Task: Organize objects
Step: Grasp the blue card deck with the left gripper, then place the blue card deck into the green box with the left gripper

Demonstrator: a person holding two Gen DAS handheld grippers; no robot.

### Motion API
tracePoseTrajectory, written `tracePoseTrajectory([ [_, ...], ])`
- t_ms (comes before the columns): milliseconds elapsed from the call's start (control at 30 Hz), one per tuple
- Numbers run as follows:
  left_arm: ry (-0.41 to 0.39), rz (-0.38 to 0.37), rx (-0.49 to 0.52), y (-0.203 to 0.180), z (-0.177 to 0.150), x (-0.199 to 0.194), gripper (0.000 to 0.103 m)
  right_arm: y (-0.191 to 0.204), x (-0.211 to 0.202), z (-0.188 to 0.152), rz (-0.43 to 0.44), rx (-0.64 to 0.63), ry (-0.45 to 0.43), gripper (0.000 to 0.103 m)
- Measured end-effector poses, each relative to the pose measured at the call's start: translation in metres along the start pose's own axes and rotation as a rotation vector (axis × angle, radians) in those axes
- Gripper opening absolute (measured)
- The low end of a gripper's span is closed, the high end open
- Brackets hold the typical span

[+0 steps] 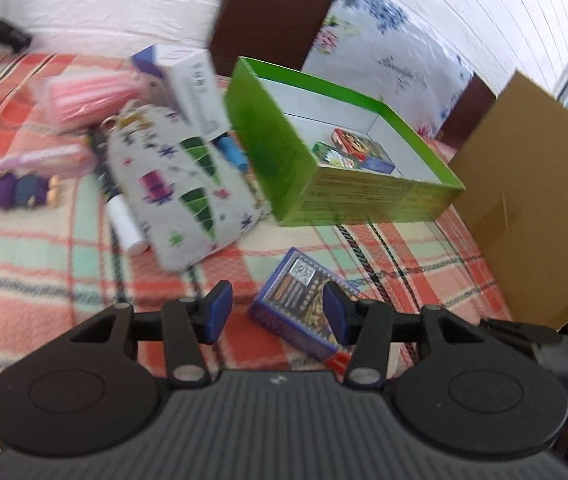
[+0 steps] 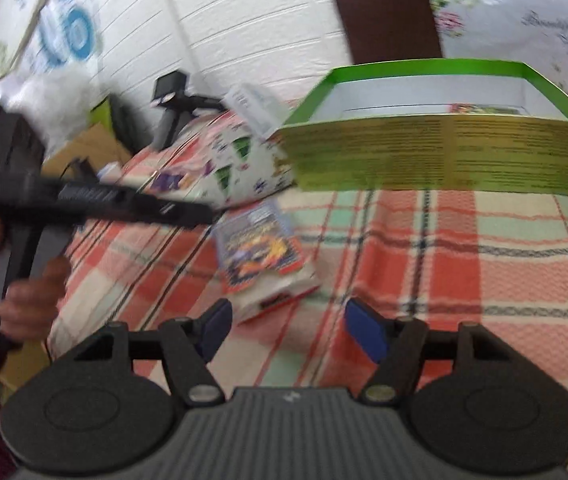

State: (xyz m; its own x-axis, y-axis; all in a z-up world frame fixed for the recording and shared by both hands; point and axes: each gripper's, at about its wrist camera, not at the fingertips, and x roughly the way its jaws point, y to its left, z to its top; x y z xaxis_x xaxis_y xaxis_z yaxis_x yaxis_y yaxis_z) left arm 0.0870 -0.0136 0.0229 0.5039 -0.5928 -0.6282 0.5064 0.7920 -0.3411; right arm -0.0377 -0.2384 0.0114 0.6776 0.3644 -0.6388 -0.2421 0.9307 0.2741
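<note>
Mostly blurred, green box point(image 2: 440, 156) side print unreadable

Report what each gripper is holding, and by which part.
Nothing is held. The left gripper stands open over the blue card box, not touching; the right gripper is open above the plaid blanket.

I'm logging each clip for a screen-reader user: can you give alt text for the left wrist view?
The open left gripper hovers over a blue card box lying on a plaid blanket. Beyond it stands an open green box holding a few small packs, with a patterned pouch and other small items to its left.
</note>
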Motion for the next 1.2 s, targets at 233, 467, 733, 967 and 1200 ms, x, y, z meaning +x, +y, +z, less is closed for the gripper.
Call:
tracePoseTrajectory([
  [233,0.084,-0.005,0.038,-0.009,0.005,0.037,0.049,0.040,0.024,-0.009,-0.087,-0.239,0.019,0.056],
  [467,0.069,0.004,0.019,-0.016,-0.009,0.021,0.047,0.029,0.039,0.008,-0.131,-0.170,-0.040,0.039],
  [733,-0.034,0.003,0.079,-0.045,0.019,-0.005,0.046,0.039,0.016,0.010,-0.189,-0.247,-0.203,0.037],
  [967,-0.131,-0.021,0.158,-0.078,0.072,0.013,0.046,0.017,0.001,0.046,-0.297,-0.278,-0.354,0.037],
  [1200,-0.102,-0.080,0.222,-0.116,0.120,0.085,0.047,-0.047,0.026,0.078,-0.480,-0.203,-0.374,0.049],
])
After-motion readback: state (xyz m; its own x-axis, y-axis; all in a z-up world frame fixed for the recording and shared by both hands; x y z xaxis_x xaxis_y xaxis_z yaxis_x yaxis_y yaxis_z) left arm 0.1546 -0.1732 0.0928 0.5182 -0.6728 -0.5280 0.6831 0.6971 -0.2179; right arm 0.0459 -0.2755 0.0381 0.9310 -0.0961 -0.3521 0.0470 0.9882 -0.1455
